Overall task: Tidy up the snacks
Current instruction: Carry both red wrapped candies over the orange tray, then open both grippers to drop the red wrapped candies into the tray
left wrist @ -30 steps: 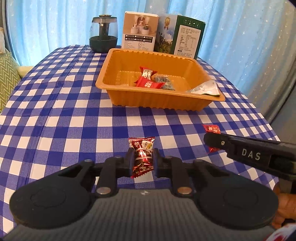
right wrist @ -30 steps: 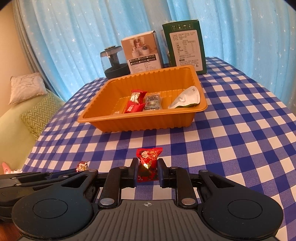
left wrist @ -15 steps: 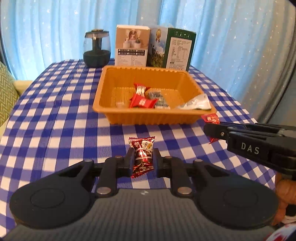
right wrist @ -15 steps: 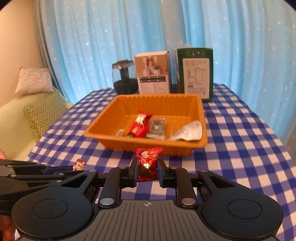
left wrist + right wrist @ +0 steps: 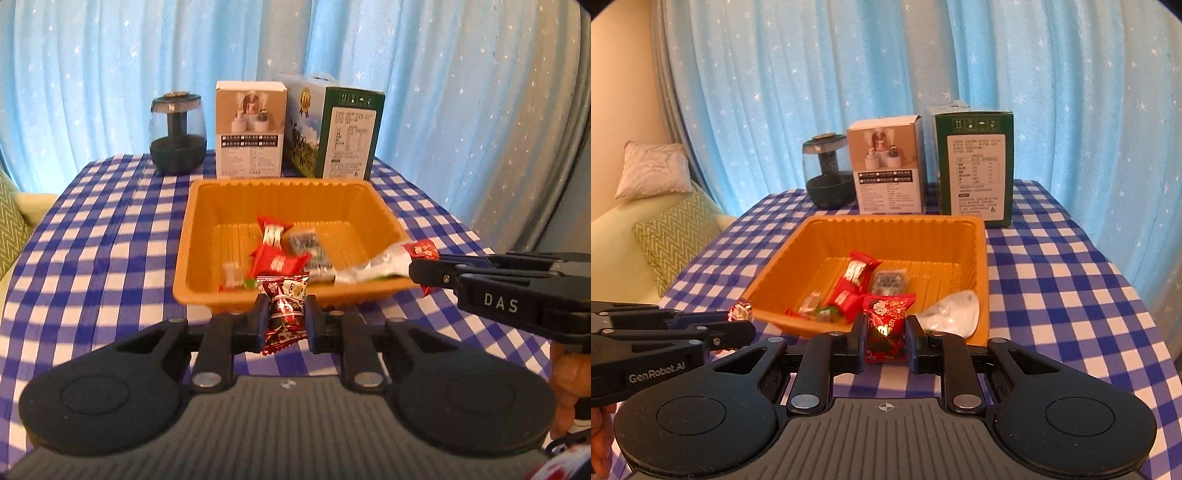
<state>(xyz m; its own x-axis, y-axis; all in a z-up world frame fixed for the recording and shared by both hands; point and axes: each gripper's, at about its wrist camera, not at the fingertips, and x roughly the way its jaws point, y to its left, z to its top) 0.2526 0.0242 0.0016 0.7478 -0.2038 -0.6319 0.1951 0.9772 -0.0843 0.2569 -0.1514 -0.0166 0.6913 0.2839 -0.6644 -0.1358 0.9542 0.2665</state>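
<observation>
I have a candy in each claw. The left gripper (image 5: pixel 286 320) is clamped on a dark red candy (image 5: pixel 283 310), pinched across its middle so both twisted ends stick out free. The right gripper (image 5: pixel 885 339) is closed on a brighter red candy (image 5: pixel 886 325) the same way, its top fanning above the fingers.

Both candies hang just short of the near wall of the orange tray (image 5: pixel 982 258), which sits mid-table on the checked cloth (image 5: pixel 92 229). I judge I am carrying them side by side so both can drop in on one pass. The tray already holds two red wrappers (image 5: pixel 275 254), a grey packet (image 5: pixel 306 245), a small clear sweet (image 5: pixel 232 272) and a white pouch (image 5: pixel 955 308) leaning on the right wall, so the left floor is the barest spot.

At the far edge stand a dark jar (image 5: pixel 177 138), a white box (image 5: pixel 251 129) and a green box (image 5: pixel 975 166); they are well apart from the tray and I think out of my way.

Next I would need to lift over the near rim before letting go; releasing here would likely drop the candies on the cloth.
</observation>
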